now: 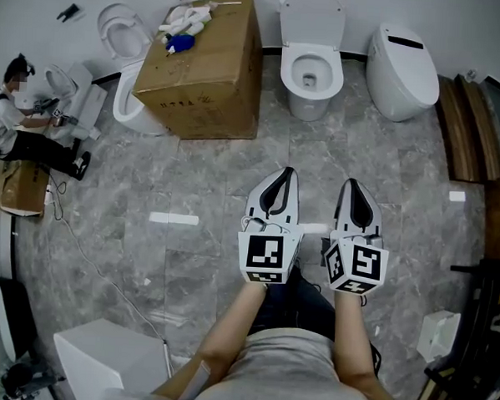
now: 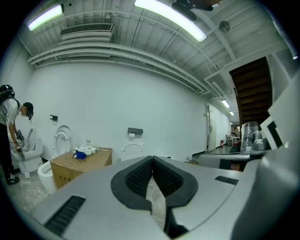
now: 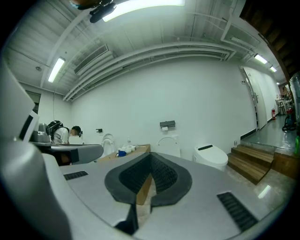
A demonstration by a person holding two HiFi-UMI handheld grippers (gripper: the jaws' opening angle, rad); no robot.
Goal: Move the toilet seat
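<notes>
**Both grippers empty, short of the toilets**

- Left gripper (image 1: 285,173): jaws pressed together, nothing between them. It is on the near side of the cardboard box (image 1: 203,67) and to its right, held over the grey marble floor (image 1: 188,259).
- Right gripper (image 1: 351,184): jaws likewise closed and empty. It is just beside the left gripper, on the side away from the box.
- Box top: white bundle (image 1: 186,18) and a small blue thing (image 1: 179,42).
- Open toilet (image 1: 311,77): just right of the box, at the wall. Toilet seat (image 1: 312,21) stands raised there.
- Closed toilet (image 1: 401,69): further right of the box.
- Person (image 1: 19,133): crouched well left of the box.
</notes>
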